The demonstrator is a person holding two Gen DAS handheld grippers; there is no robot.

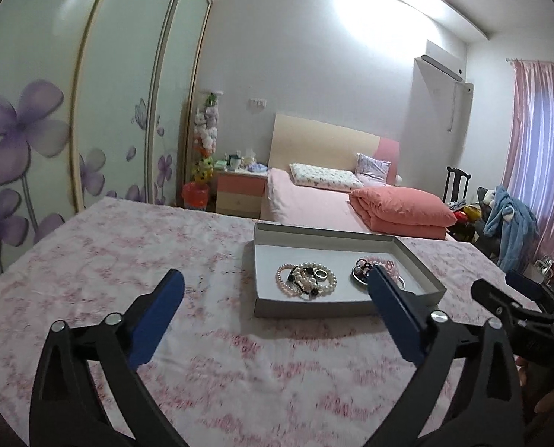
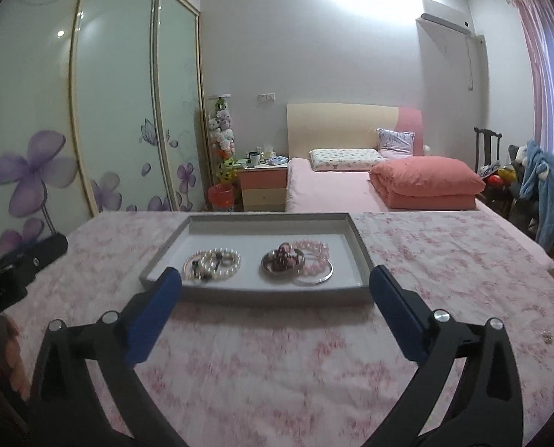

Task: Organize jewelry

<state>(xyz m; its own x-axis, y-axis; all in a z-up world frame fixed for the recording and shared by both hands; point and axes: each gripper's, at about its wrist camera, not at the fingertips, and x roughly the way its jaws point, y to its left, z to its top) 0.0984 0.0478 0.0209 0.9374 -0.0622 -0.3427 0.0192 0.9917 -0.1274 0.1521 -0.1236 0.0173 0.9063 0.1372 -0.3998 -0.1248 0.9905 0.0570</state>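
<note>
A shallow grey tray (image 1: 314, 307) lies on the pink floral cloth, and holds two heaps of jewelry. A pile of pearl and black-bead bracelets (image 1: 306, 277) with a ring sits on its left side. Pink bead bracelets with a silver bangle (image 1: 383, 260) sit on its right side, partly hidden by one blue finger. My left gripper (image 1: 275, 277) stands open just short of the tray's near left corner. In the right wrist view the tray (image 2: 277, 294), the pearl pile (image 2: 212, 262) and the pink pile (image 2: 314, 257) show whole. My right gripper (image 2: 276, 275) is open before the tray's near wall, holding nothing.
The floral cloth (image 2: 444, 260) spreads wide around the tray. Behind it stand a bed with a folded pink quilt (image 2: 426, 182), a nightstand (image 2: 264, 190), a flowered sliding wardrobe (image 2: 109, 111) at the left, and a chair draped with blue clothes (image 2: 541, 182) at the right.
</note>
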